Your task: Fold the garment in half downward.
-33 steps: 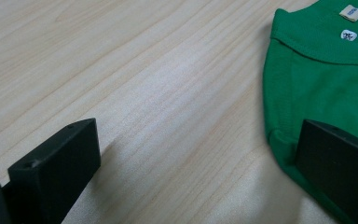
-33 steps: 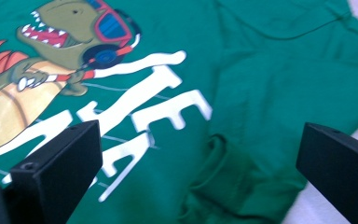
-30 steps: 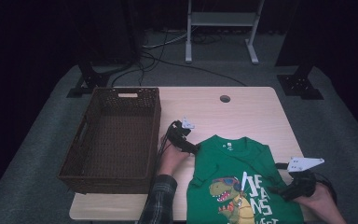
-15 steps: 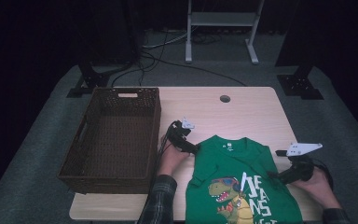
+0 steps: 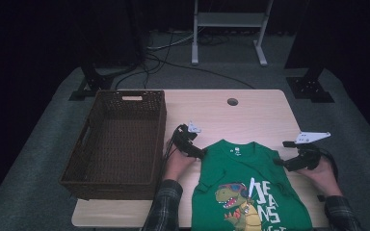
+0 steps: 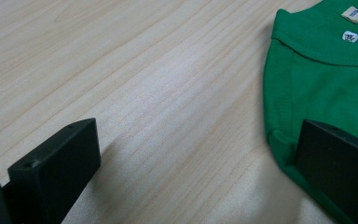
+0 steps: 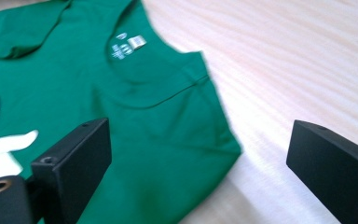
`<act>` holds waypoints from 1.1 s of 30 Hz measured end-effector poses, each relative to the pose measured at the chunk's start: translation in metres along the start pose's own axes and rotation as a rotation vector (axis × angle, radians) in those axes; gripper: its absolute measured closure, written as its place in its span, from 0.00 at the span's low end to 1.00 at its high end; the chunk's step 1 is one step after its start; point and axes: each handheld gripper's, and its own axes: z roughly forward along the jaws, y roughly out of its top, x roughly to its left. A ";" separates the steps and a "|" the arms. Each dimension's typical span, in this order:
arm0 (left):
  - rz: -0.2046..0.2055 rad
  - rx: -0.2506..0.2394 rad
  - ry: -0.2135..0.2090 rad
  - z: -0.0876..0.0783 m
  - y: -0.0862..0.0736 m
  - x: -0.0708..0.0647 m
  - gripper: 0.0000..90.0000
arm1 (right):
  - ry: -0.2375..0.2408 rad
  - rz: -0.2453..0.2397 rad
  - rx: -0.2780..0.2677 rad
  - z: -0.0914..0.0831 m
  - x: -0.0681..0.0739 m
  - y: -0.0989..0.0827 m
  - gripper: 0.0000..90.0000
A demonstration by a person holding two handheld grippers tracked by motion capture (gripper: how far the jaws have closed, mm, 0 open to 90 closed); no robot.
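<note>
A green T-shirt [image 5: 250,183] with a dinosaur print lies flat on the wooden table [image 5: 250,113], collar pointing away from the person. My left gripper [image 5: 200,153] sits at the shirt's left shoulder corner, open; in the left gripper view its jaws straddle bare wood and the shirt's edge [image 6: 307,88]. My right gripper [image 5: 280,162] hovers at the right shoulder, open, with the shirt's corner [image 7: 168,126] and collar label [image 7: 136,43] between its jaws in the right gripper view.
A dark wicker basket [image 5: 118,139] stands on the table's left side, close to my left hand. A round cable hole [image 5: 232,101] sits near the far edge. Bare wood lies beyond the shirt's collar.
My right gripper has moved up and inward from the shirt's lower right side to its right shoulder corner. The left gripper has stayed at the left shoulder.
</note>
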 end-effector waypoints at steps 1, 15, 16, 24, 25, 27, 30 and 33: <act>0.000 0.000 0.000 0.000 0.000 0.000 0.00 | 0.001 0.003 0.000 0.001 -0.003 0.001 0.09; 0.001 0.000 0.001 0.000 0.000 0.000 0.00 | -0.002 0.028 0.038 0.010 -0.031 -0.003 0.38; 0.001 0.000 0.001 0.000 0.000 0.000 0.00 | 0.002 0.027 0.040 0.012 -0.031 -0.004 0.41; -0.004 0.001 0.008 -0.001 0.000 -0.001 0.00 | 0.006 -0.017 0.050 0.020 -0.024 -0.010 0.66; -0.004 0.001 0.008 -0.001 0.000 -0.001 0.00 | 0.018 -0.012 0.046 0.020 -0.024 -0.011 0.71; -0.001 0.001 0.004 -0.001 -0.001 -0.002 0.00 | 0.028 0.009 0.032 0.021 -0.024 -0.013 0.76; 0.035 -0.031 -0.037 -0.003 -0.001 -0.005 0.09 | 0.027 0.023 0.021 0.021 -0.023 -0.014 0.82; 0.079 -0.067 -0.093 -0.006 -0.003 -0.011 0.33 | 0.032 0.027 0.027 0.021 -0.022 -0.013 0.87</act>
